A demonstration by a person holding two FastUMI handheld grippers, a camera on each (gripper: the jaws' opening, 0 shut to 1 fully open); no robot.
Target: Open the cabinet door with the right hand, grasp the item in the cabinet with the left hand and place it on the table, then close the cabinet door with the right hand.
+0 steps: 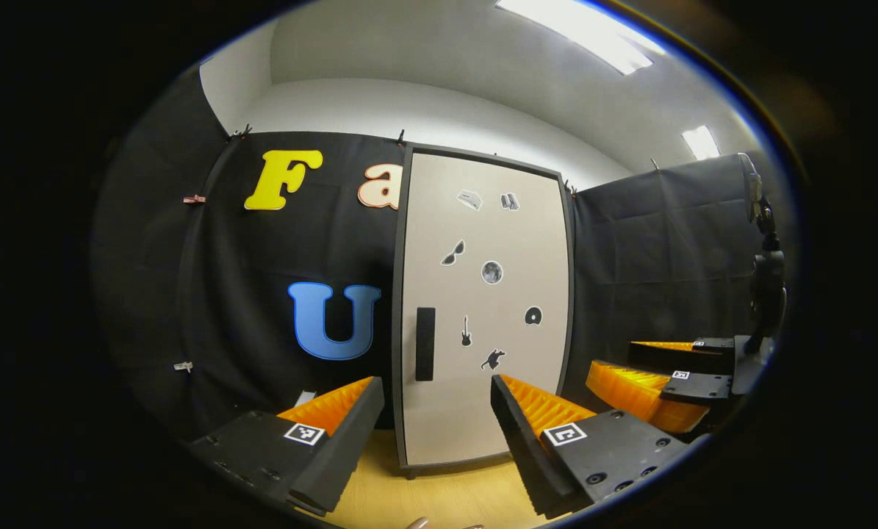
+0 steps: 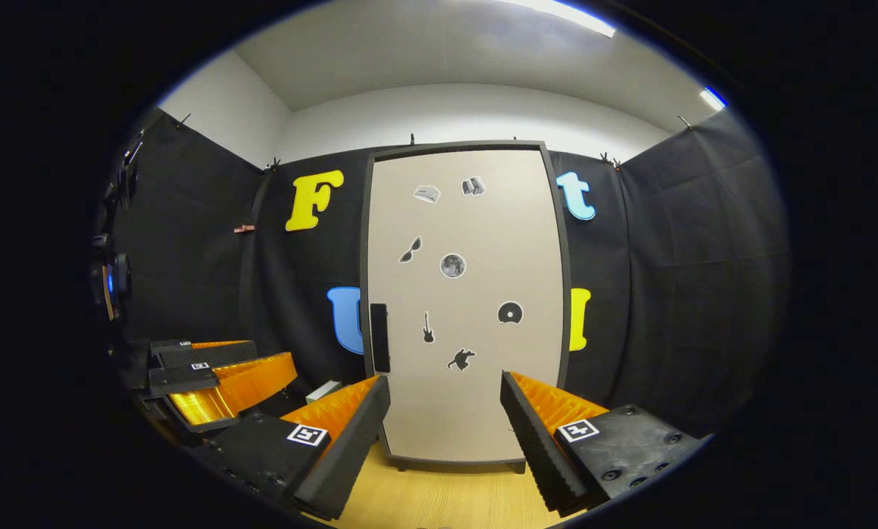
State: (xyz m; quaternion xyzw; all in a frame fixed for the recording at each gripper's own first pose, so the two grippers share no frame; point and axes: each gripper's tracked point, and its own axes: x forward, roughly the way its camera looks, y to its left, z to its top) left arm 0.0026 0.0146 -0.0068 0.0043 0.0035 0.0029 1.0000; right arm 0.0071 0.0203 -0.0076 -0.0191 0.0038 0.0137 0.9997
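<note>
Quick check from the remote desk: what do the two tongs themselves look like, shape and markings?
The left tongs and the right tongs look alike. Each has two wedge-shaped fingers with ribbed inner faces, mounted on blocky bodies with screw holes. Each finger carries a small square black-and-white marker. No cables or sleeves can be made out.
</note>
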